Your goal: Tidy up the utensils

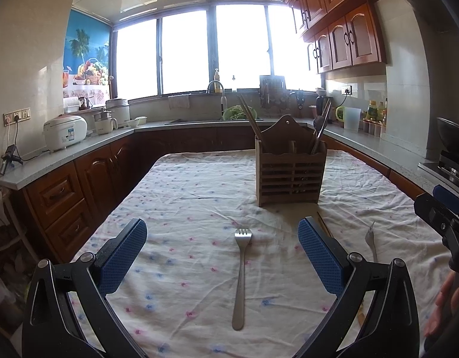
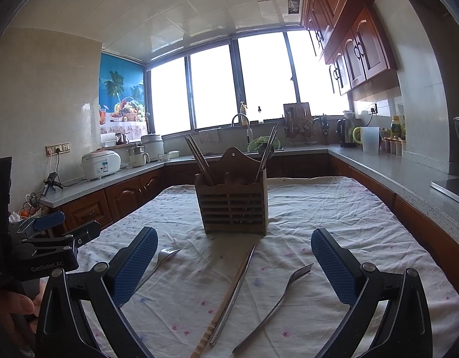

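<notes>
Between the spread fingers of the left gripper lay a fork, untouched. Right gripper gaped over chopsticks and another fork. Holder stood beyond; bare cloth lay leftward.

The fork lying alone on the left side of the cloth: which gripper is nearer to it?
Left. The left gripper straddles that fork, fingers open either side. The right gripper sits further right, over the chopsticks.

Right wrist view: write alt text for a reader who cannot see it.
The open right gripper hovers over a floral tablecloth, framing two chopsticks and a fork lying before a wooden utensil holder with utensils in it. Another fork lies left, near the left gripper; kitchen counters and bright windows lie behind.
</notes>
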